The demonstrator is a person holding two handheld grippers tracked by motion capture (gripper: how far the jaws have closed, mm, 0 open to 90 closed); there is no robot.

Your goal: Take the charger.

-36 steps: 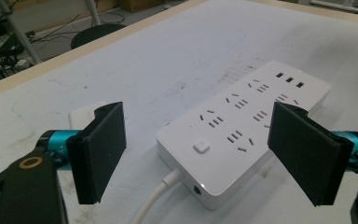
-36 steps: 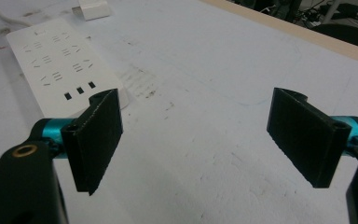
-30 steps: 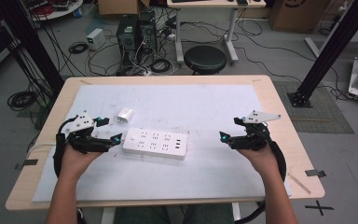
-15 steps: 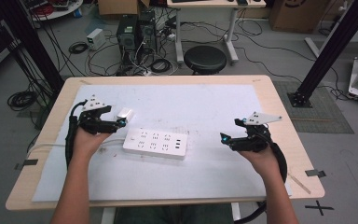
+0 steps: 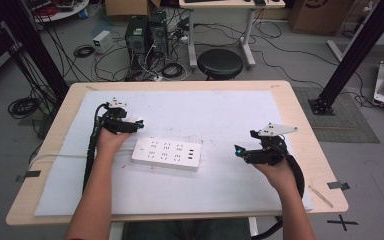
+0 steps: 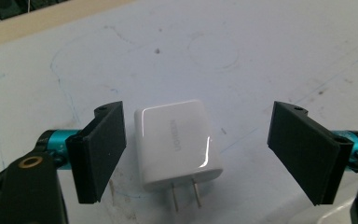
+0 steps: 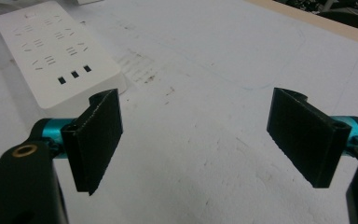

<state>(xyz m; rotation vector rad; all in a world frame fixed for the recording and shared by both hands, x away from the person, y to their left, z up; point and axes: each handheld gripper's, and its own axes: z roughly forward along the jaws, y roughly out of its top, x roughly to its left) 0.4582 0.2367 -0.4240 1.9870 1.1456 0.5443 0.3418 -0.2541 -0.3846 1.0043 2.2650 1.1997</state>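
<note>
Left claw (image 6: pixel 196 154), jaws apart, straddles white charger (image 6: pixel 177 142) center frame w/o touching. Right claw (image 7: pixel 196 140), jaws apart, hovers over tabletop (image 7: pixel 214 70); power strip (image 7: pixel 56 51) upper left.

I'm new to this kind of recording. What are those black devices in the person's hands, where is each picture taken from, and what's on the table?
A person sits at a table and holds a hand-operated gripper in each hand; no robot arm is involved. The high view looks down from above: the left gripper is near the table's far left, the right gripper at the right. A white power strip lies between them on the white mat. The other two pictures come from cameras riding on the grippers, looking along their black fingers. The left gripper view shows a white charger lying flat between its open fingers, not yet gripped. The right gripper is open and holds nothing, with the strip to its left.
</note>
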